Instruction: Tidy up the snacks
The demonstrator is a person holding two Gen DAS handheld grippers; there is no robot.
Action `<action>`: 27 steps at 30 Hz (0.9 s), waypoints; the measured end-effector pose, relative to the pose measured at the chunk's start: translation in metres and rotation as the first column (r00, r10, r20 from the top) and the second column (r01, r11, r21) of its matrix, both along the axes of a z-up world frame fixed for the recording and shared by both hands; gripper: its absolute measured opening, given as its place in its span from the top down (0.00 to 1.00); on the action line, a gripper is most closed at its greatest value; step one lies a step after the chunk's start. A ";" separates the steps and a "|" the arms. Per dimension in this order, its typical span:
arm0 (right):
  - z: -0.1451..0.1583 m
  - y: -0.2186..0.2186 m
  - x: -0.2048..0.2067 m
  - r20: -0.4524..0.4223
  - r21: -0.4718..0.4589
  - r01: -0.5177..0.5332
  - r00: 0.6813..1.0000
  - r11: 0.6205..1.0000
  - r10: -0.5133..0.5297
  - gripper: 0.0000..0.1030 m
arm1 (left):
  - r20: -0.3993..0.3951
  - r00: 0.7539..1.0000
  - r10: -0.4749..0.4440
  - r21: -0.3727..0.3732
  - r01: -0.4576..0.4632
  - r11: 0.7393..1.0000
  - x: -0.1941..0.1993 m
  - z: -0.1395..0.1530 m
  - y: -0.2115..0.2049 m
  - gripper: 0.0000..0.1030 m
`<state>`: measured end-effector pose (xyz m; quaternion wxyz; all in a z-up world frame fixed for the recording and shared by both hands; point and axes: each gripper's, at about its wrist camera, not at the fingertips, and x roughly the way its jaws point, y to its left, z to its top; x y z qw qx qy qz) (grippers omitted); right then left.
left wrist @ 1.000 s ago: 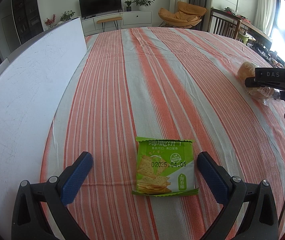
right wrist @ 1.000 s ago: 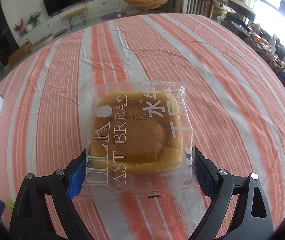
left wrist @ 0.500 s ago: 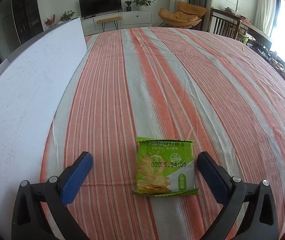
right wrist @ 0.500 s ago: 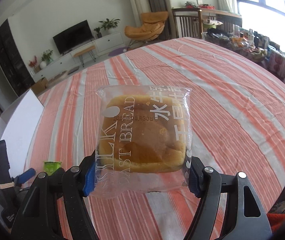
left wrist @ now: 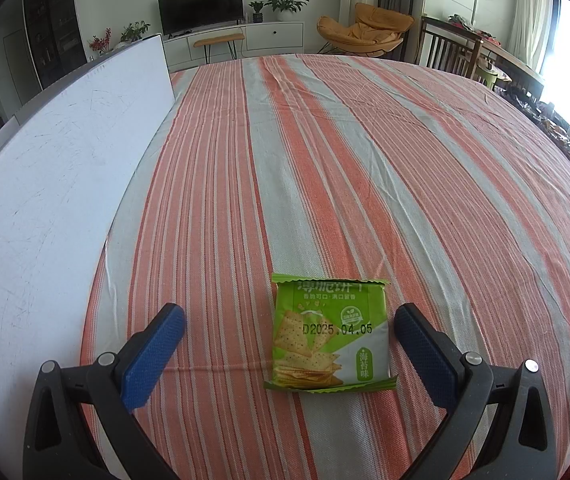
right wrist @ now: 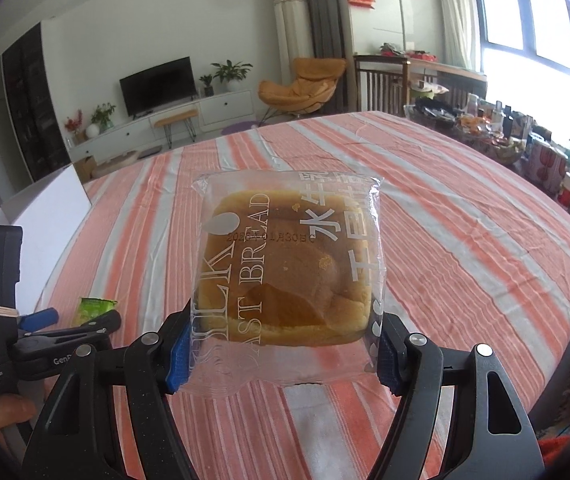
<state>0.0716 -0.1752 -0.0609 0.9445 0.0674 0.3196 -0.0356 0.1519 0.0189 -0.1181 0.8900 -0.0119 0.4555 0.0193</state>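
Carrying the bread [right wrist: 285, 264] above the striped cloth [right wrist: 465, 248], pinched at its wrapper's sides by the right gripper [right wrist: 281, 354]. Holding the left gripper [left wrist: 291, 340] over the cracker pack [left wrist: 331, 334], jaws spread wide, pads clear of it on both sides. Cracker pack lying flat on the cloth, near the white board [left wrist: 57, 184]. Likely mid-transfer: bringing bread toward the pack. Next, probably lowering the bread just beside the pack, then releasing; avoiding squeezing the soft loaf.
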 end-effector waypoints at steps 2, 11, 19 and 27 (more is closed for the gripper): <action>-0.002 -0.001 -0.001 -0.005 0.006 0.004 1.000 1.000 -0.004 0.28 | 0.000 1.000 0.000 0.000 0.000 1.000 0.000 0.000 0.000 0.00; -0.003 -0.001 0.000 -0.002 0.004 0.005 1.000 1.000 -0.005 0.28 | -0.056 0.996 -0.076 -0.003 0.076 0.997 -0.004 0.003 -0.005 0.08; -0.002 -0.005 -0.007 0.029 0.013 0.018 0.999 1.000 -0.018 0.28 | 0.001 0.999 -0.055 -0.089 0.055 0.995 -0.030 0.021 -0.002 0.53; 0.002 -0.008 -0.013 0.059 0.033 0.026 0.998 0.999 -0.028 0.28 | 0.072 0.993 -0.095 -0.234 0.110 0.966 -0.077 0.071 0.000 0.53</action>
